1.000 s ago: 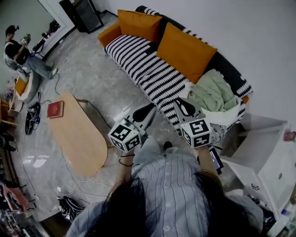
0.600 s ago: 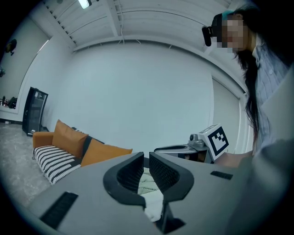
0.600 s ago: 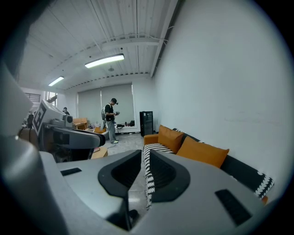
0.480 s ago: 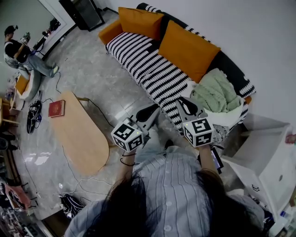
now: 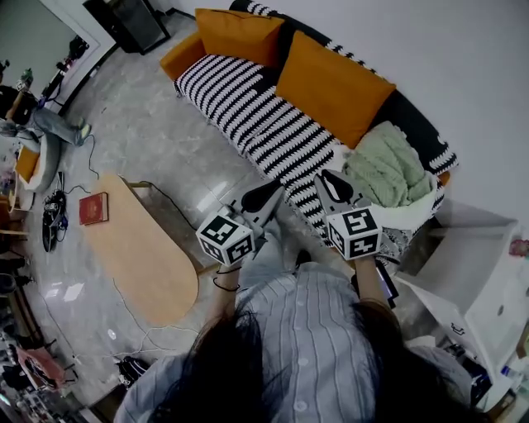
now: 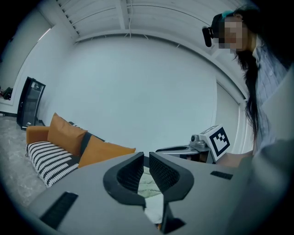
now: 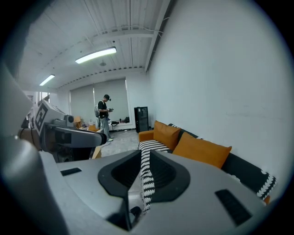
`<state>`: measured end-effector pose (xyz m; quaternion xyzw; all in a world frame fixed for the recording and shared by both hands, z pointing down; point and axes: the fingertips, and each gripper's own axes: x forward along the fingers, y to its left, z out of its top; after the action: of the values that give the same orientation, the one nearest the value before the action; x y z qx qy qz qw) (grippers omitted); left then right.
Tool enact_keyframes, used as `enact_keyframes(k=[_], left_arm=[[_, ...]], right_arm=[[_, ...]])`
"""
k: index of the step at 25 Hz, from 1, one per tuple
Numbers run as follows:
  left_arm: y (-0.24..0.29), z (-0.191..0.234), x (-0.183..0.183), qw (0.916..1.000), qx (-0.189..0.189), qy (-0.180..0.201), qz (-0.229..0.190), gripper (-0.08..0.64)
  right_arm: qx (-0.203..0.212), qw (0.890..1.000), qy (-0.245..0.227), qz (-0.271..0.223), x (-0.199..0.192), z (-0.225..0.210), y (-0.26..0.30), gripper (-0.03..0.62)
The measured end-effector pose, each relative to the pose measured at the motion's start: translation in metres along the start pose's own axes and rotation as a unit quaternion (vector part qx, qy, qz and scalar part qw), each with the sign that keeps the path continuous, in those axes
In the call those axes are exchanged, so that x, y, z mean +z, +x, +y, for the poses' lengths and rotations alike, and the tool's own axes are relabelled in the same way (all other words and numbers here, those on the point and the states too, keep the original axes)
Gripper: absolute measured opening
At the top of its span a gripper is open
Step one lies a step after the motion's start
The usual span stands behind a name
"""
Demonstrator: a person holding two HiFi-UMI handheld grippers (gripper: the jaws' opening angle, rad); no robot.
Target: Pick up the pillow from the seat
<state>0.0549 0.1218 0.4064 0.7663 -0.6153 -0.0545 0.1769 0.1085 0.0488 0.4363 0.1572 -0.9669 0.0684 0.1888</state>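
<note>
A sofa with a black-and-white striped seat [image 5: 248, 107] runs along the wall. Two orange pillows [image 5: 331, 87] [image 5: 235, 33] lean on its back. At its right end a green blanket [image 5: 384, 165] lies over a white cushion [image 5: 405, 213]. My left gripper [image 5: 275, 189] hovers just before the seat's front edge, shut and empty. My right gripper [image 5: 326, 177] hangs over the seat next to the blanket, also shut with nothing in it. In the left gripper view the shut jaws [image 6: 146, 157] point at the blanket. The right gripper view shows shut jaws [image 7: 144, 153] aimed along the striped seat.
An oval wooden coffee table [image 5: 140, 248] with a red book [image 5: 92, 208] stands to the left, cables on the floor around it. A white cabinet [image 5: 479, 273] is at the right. Another person [image 7: 103, 114] stands far off near a black cabinet [image 5: 124, 21].
Both grippers have shifted a little toward the sofa's right end, and the view has moved with them. Both stay shut.
</note>
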Motion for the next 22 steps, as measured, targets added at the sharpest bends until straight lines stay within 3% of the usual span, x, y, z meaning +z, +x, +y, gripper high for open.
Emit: enact_keyframes(k=[11,22], left_arm=[[0.026,0.117,0.051,0.9992,-0.033,0.009,0.018,0.025],[0.035,0.2,0.092,0.9976,-0.068,-0.015,-0.004,0.025]], right_arm=[[-0.044,0.999,0.019,0.003,0.048,-0.019,0.097,0.064],[-0.104,0.994,0.038,0.011,0.074,-0.028,0.154,0.064]])
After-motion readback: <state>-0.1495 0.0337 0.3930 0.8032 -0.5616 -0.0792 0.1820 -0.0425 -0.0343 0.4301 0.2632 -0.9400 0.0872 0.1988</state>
